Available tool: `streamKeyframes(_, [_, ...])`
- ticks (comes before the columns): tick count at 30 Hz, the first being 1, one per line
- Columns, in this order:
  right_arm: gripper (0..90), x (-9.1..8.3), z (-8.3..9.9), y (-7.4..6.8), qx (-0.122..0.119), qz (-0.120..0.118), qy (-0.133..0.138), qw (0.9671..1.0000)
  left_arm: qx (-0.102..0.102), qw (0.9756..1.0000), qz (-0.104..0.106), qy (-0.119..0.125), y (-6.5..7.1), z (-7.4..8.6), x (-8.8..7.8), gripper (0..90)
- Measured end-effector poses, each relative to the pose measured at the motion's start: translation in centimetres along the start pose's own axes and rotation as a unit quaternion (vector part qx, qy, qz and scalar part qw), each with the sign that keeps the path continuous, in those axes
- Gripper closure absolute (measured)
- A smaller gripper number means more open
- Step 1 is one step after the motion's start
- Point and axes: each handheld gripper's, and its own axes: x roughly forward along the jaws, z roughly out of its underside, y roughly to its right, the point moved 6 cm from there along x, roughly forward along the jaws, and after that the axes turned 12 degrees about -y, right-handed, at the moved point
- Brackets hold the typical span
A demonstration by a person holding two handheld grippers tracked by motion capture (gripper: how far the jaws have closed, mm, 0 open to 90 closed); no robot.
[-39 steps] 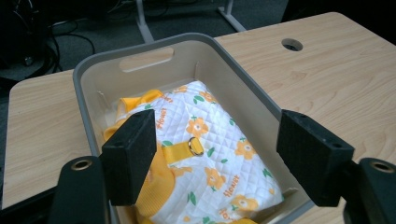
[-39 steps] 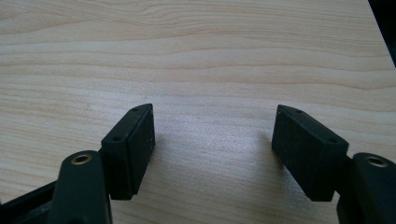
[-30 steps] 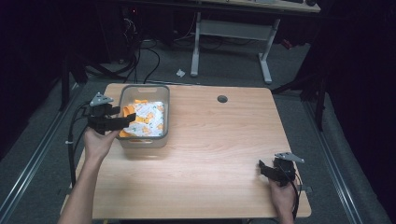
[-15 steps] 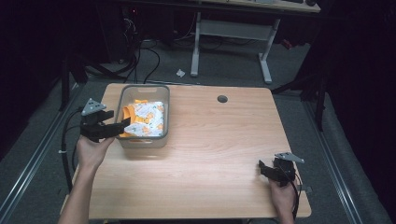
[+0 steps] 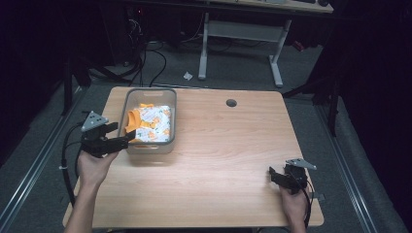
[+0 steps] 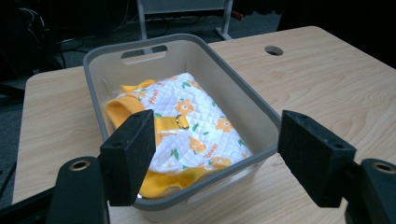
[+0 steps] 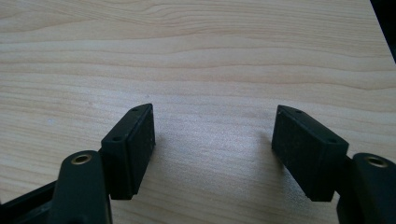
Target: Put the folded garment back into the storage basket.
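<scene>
My left gripper [image 5: 127, 139] is holding its jaws wide apart on nothing. The flowery cloth [image 6: 187, 122] is lying in the grey bin [image 6: 233, 86] just ahead of them. My right gripper [image 5: 272, 175] is resting far off, jaws apart too

Looks like a lab or test workshop set up for recording, dimly lit. Pale wood surface [image 5: 218, 160] with a round cable hole [image 5: 231, 103], lit against dark surroundings. Grey carpeted floor [image 5: 233, 73] behind the surface, strewn with black cables [image 5: 155, 63]. Beyond the surface, the white metal legs of a second desk [image 5: 240, 34]. Left of the surface, a metal floor rail [image 5: 29, 174]; dark stands near its far corners.
</scene>
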Motion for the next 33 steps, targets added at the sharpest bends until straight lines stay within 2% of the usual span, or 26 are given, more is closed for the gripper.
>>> streamKeyframes(6, [30.6,0.0,0.0,0.0,0.0,-0.001,0.0,1.0,0.0,1.0,0.003,-0.003,0.2,0.6,0.1,28.9])
streamKeyframes(9, [30.6,0.0,0.0,0.0,0.0,-0.001,0.0,1.0,0.006,0.9999,-0.001,-0.01,0.5,0.9,0.3,28.9])
streamKeyframes(14, [30.6,0.0,0.0,0.0,0.0,-0.001,0.0,1.0,0.011,0.9997,0.008,-0.019,1.3,1.9,0.8,28.2])
streamKeyframes(30, [30.6,0.0,0.0,0.0,0.0,-0.001,0.0,1.0,0.0,0.9991,0.03,-0.028,2.1,3.8,1.6,26.8])
streamKeyframes(33, [30.6,0.0,0.0,0.0,0.0,-0.001,0.0,1.0,0.004,0.9989,0.034,-0.031,2.3,4.1,1.7,26.8])
